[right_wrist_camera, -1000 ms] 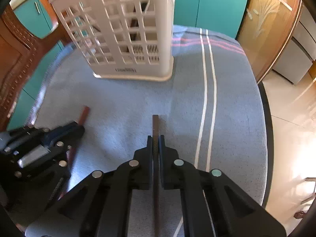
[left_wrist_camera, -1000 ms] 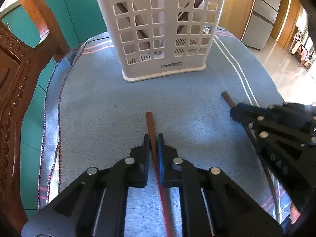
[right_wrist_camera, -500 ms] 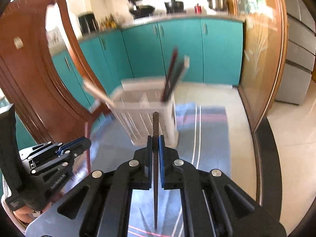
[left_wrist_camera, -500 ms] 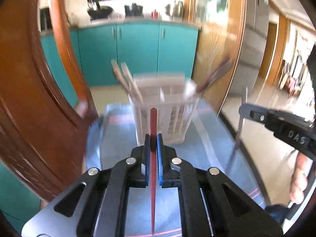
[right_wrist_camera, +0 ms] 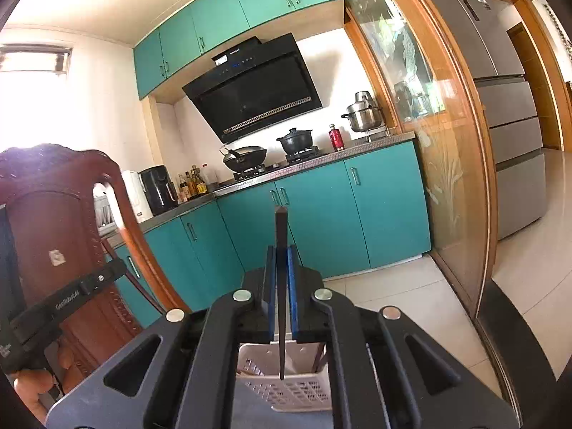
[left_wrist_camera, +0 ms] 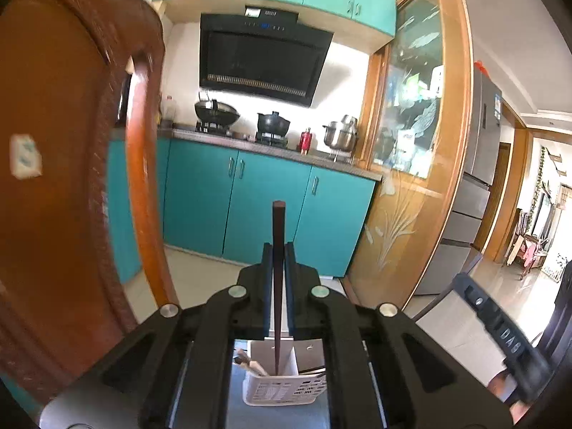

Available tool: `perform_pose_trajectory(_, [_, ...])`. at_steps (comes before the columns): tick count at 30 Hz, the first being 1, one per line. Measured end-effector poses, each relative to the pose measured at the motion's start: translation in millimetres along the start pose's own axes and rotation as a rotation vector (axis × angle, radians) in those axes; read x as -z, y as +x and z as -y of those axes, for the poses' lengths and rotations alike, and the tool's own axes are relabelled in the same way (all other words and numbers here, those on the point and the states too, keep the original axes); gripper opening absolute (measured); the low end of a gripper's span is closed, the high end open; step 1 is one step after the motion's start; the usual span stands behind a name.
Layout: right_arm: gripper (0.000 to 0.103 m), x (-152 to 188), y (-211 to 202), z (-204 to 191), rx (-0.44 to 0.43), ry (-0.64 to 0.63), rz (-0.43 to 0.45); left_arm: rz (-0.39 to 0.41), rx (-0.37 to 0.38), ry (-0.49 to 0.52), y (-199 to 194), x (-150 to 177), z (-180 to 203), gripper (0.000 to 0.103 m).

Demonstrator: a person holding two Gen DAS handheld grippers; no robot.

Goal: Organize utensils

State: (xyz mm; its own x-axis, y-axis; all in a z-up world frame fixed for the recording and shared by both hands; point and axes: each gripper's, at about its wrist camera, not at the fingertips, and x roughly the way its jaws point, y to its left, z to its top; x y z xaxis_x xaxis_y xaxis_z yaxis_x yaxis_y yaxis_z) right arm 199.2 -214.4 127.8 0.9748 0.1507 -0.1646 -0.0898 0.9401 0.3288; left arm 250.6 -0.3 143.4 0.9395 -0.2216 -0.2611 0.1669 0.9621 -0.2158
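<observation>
Your left gripper [left_wrist_camera: 279, 250] is pinching a reddish-brown chopstick [left_wrist_camera: 278, 228], jaws pressed flat against its sides. The stick stands near upright in the left wrist view: blunt end above the fingertips, thin end pointing down toward the white utensil basket [left_wrist_camera: 286, 391] seen below through the gripper frame. The tip appears over the basket's open top; you cannot tell from this view whether it is inside.

Your right gripper [right_wrist_camera: 281, 254] is clamped the same way on a dark chopstick [right_wrist_camera: 281, 236], also near upright, its lower end over the same basket [right_wrist_camera: 296, 393] in the right wrist view. Other utensil handles lean inside the basket [left_wrist_camera: 250, 363].

Both grippers point out toward the kitchen: teal cabinets [left_wrist_camera: 232, 207], a black range hood [left_wrist_camera: 261, 60], pots on the stove [right_wrist_camera: 296, 141]. A carved wooden chair back [right_wrist_camera: 46, 221] stands at left. Your other gripper shows at each view's edge [left_wrist_camera: 500, 336].
</observation>
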Motion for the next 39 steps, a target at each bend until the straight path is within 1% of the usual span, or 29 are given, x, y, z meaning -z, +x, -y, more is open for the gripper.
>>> perform_pose_trajectory(1, [0.007,3,3,4,0.008,0.005,-0.004,-0.017,0.0,-0.008,8,2,0,0.007])
perform_pose_trajectory(3, [0.007,9,16,8,0.019,0.015,-0.026,-0.024,-0.004,-0.009,21,7,0,0.007])
perform_pose_trajectory(7, [0.007,8,21,17,0.008,0.064,-0.004,-0.017,-0.015,0.008,38,10,4,0.007])
perform_pose_trajectory(10, [0.007,3,11,24,-0.018,0.114,0.051,-0.022,-0.029,0.022,45,14,5,0.007])
perform_pose_trajectory(12, [0.007,0,1,30,-0.032,0.144,0.118,-0.026,-0.044,0.03,50,18,5,0.007])
perform_pose_trajectory(15, [0.007,3,5,27,-0.001,0.099,0.135,-0.05,-0.04,0.016,59,24,-1,0.007])
perform_pose_trajectory(17, [0.007,10,20,20,0.013,0.046,0.111,-0.067,-0.041,0.017,66,29,-2,0.007])
perform_pose_trajectory(21, [0.007,33,54,3,0.027,-0.082,0.001,-0.1,-0.042,0.043,78,45,1,0.007])
perform_pose_trajectory(24, [0.007,46,72,-6,0.038,-0.148,-0.069,-0.125,-0.04,0.058,86,58,2,0.007])
perform_pose_trajectory(27, [0.007,54,80,-10,0.045,-0.183,-0.116,-0.146,-0.041,0.067,92,68,2,0.007])
perform_pose_trajectory(29, [0.007,56,82,-10,0.05,-0.197,-0.129,-0.159,-0.052,0.082,96,76,3,0.007])
perform_pose_trajectory(30, [0.011,56,81,-10,0.053,-0.202,-0.129,-0.158,-0.063,0.09,97,78,4,0.007])
perform_pose_trajectory(31, [0.022,57,80,-11,0.055,-0.207,-0.129,-0.155,-0.072,0.097,97,81,4,0.007])
perform_pose_trajectory(32, [0.029,56,78,-12,0.055,-0.21,-0.124,-0.151,-0.074,0.1,96,83,5,0.007])
perform_pose_trajectory(33, [0.042,54,72,-12,0.056,-0.21,-0.107,-0.151,-0.073,0.101,94,85,4,0.008])
perform_pose_trajectory(34, [0.049,54,68,-13,0.055,-0.209,-0.091,-0.149,-0.071,0.101,91,86,5,0.011])
perform_pose_trajectory(35, [0.051,51,61,-13,0.051,-0.207,-0.074,-0.141,-0.069,0.102,87,88,5,0.016])
perform_pose_trajectory(36, [0.057,50,57,-14,0.045,-0.205,-0.064,-0.135,-0.071,0.103,83,89,5,0.02])
perform_pose_trajectory(37, [0.064,48,50,-14,0.038,-0.202,-0.049,-0.124,-0.077,0.106,76,92,6,0.028])
perform_pose_trajectory(38, [0.067,47,45,-15,0.034,-0.199,-0.036,-0.112,-0.075,0.11,69,94,7,0.038])
perform_pose_trajectory(39, [0.07,46,37,-16,0.03,-0.198,-0.018,-0.101,-0.069,0.117,61,96,9,0.043])
